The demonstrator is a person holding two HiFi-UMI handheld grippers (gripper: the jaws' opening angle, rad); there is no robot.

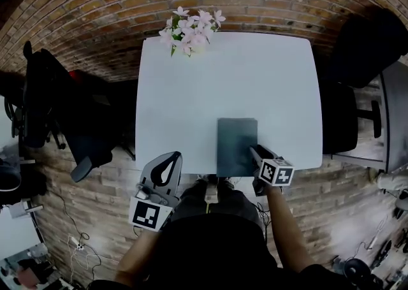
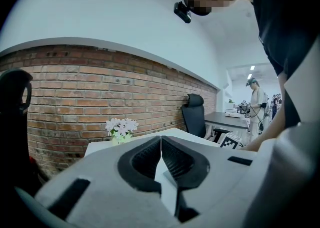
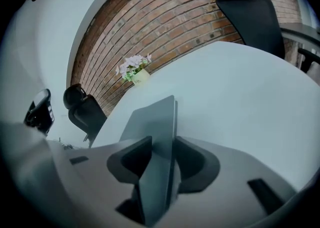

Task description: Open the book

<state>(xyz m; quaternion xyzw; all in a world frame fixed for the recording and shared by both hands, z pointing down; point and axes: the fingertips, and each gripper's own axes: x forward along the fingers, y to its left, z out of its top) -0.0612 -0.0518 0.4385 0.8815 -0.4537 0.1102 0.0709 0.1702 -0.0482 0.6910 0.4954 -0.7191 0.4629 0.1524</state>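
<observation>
The left hand-held gripper (image 1: 169,157) hangs off the desk's (image 1: 223,78) near edge, jaws together, empty. Right of it lies the closed book (image 1: 237,145), its near right corner between the right hand-held gripper's (image 1: 256,152) parted jaws.

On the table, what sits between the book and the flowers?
Nothing: only bare white table lies between the book and the flowers. The head view shows it best, and the right gripper view agrees.
</observation>
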